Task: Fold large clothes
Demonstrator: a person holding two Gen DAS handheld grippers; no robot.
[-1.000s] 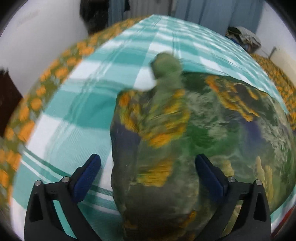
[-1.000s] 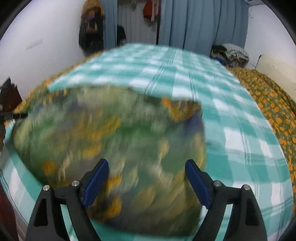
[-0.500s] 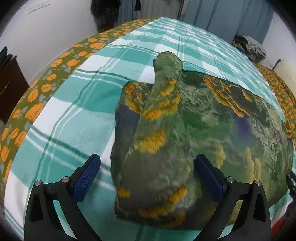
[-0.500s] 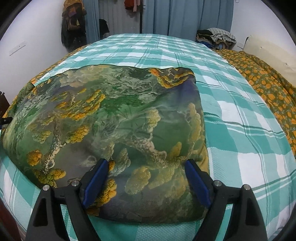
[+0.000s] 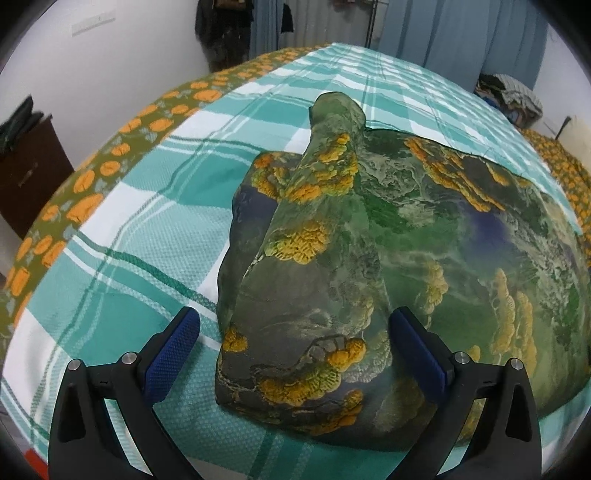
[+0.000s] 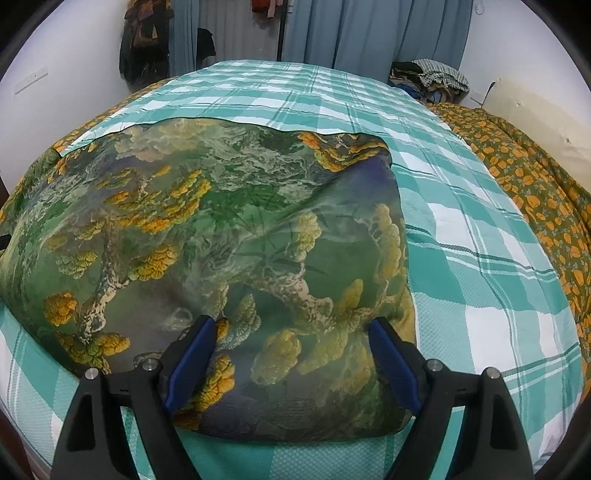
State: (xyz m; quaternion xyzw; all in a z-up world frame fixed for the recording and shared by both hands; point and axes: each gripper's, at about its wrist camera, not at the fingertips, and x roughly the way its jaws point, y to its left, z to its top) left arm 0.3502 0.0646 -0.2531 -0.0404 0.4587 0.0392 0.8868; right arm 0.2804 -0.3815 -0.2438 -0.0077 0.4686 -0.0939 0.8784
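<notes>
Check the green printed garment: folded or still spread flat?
Folded. The garment lies as a compact doubled rectangle on the checked bedspread, a sleeve laid over it.

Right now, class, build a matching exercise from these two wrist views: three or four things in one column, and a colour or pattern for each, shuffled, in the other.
Things
1. folded garment
2. bedsheet
3. gripper pads
4. curtain

Colours or patterns
A. plain grey-blue
B. teal and white checks
C. dark blue
D. green landscape print with orange-yellow patches

Pairs: 1-D, 2-B, 3-C, 4-A
</notes>
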